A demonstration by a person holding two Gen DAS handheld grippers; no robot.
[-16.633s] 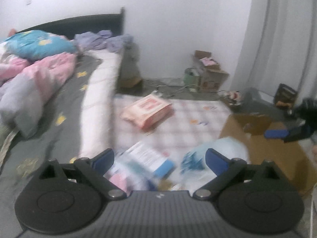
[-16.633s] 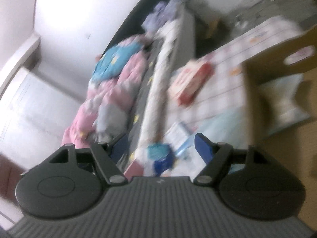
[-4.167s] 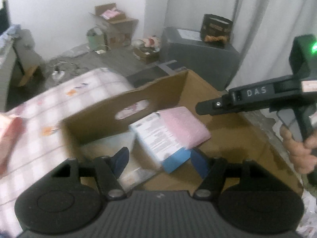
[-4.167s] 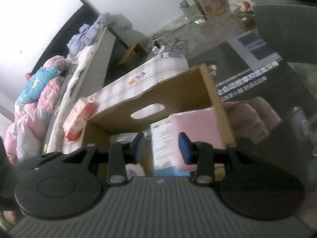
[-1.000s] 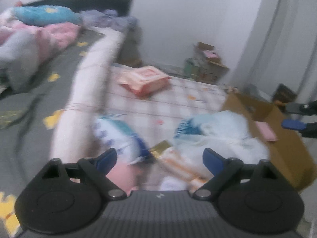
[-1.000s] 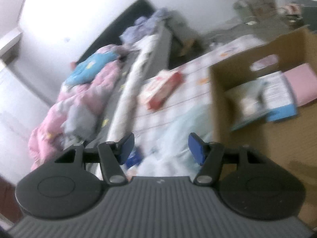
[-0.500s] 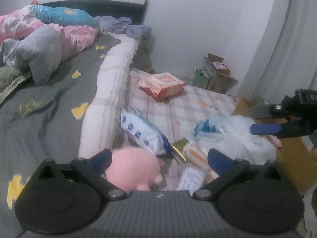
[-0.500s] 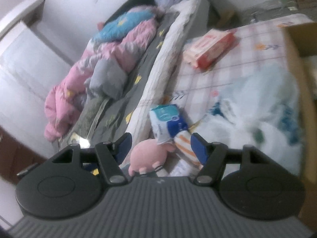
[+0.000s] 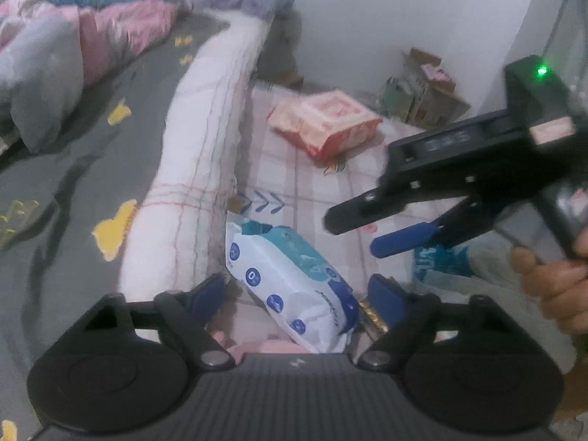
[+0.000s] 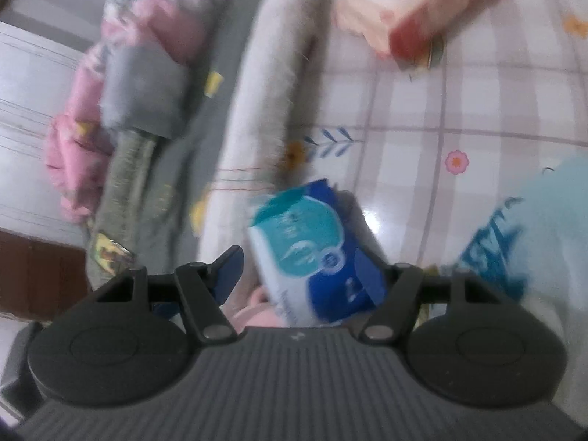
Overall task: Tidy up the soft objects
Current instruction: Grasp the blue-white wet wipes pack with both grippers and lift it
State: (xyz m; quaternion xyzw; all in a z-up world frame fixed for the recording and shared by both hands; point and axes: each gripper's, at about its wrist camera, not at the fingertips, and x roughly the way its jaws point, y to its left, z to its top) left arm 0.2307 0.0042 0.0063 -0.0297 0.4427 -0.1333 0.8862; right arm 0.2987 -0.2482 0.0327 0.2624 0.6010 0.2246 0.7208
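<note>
- Wipes pack [image 9: 294,286], the blue-and-white soft packet, lies on the checked mat [image 9: 316,191] hard against the mattress edge [image 9: 205,154].
- Its long axis runs from about 11 o'clock to 5 o'clock in the left wrist view, with the near end between the left gripper [image 9: 299,294] fingers.
- Left gripper: jaws closing, still fairly wide, the pack between them; neither pad looks pressed on it yet.
- Right gripper [image 10: 308,272] also straddles the pack, which sits toward its 3 o'clock finger; jaws about half spread and empty, contact unclear through blur.
- Left looks better centred for the pick, I judge.
- Red-and-pink packet [image 9: 327,125] lies at 12 o'clock, well apart.
</note>
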